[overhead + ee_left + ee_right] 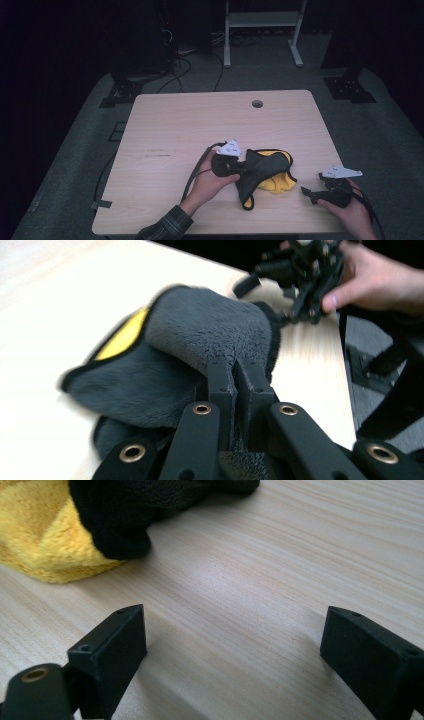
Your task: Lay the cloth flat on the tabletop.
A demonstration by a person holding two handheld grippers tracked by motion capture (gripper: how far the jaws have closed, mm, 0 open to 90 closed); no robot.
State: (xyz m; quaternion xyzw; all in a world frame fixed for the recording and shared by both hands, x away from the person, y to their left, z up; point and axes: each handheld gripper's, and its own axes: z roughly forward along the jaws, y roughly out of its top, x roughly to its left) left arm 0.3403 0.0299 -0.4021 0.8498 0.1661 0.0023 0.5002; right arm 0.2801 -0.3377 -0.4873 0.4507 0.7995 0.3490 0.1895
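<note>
The soft, light, floppy grey-and-yellow fleece cloth (265,172) drapes from the left gripper (243,169), jaws clamped on its edge; the right gripper (306,193) gapes empty.

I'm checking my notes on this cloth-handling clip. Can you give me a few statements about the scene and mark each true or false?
1. The left gripper is shut on the grey and yellow cloth. True.
2. The right gripper also clamps the cloth. False: its jaws stand wide apart over bare wood, beside the cloth.
3. The cloth has a yellow side and a grey side. True.
4. The cloth lies flat and fully spread. False: it is bunched, with a part lifted by the left gripper.
5. The table has a round hole near its far edge. True.
</note>
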